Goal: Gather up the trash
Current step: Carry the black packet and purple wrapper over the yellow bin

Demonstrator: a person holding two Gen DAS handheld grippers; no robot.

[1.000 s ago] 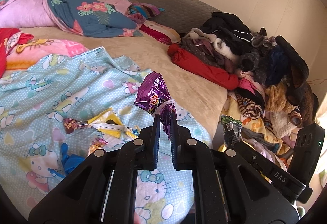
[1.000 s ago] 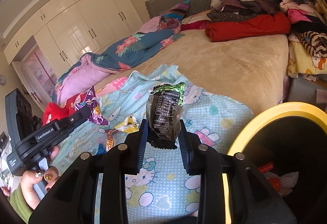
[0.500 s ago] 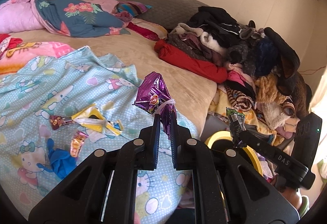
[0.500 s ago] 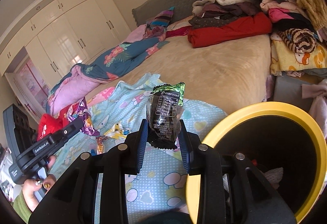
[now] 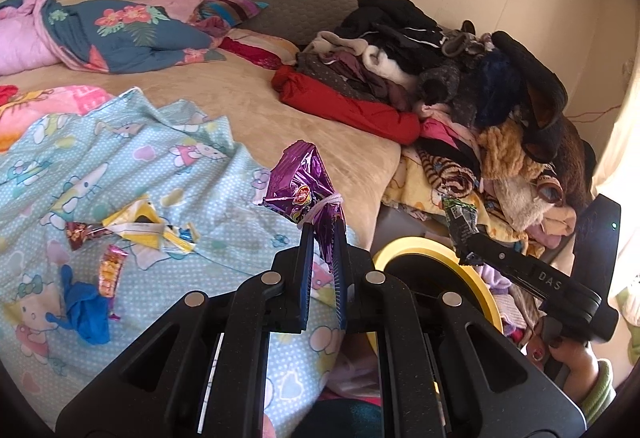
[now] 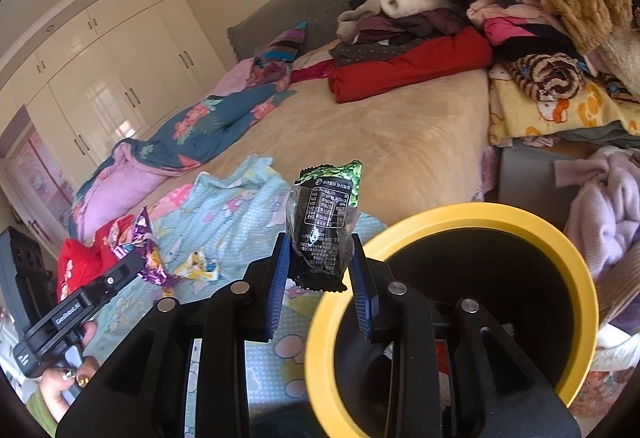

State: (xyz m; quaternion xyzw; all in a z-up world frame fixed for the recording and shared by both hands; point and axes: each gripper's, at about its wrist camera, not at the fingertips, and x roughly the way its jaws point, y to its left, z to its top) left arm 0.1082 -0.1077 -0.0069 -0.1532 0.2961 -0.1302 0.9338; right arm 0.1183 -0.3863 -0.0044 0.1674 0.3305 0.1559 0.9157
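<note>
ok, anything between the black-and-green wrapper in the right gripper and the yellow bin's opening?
Nothing visible. The right gripper is shut on the black-and-green wrapper, just left of the yellow bin rim, by the right wrist view. The bin mouth is open, with some trash low inside. The left gripper, holding the purple wrapper, sits off to the side.

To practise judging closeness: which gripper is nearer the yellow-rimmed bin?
Right. The right gripper reaches the yellow-rimmed bin rim; the left gripper is over the blanket beside it.
</note>
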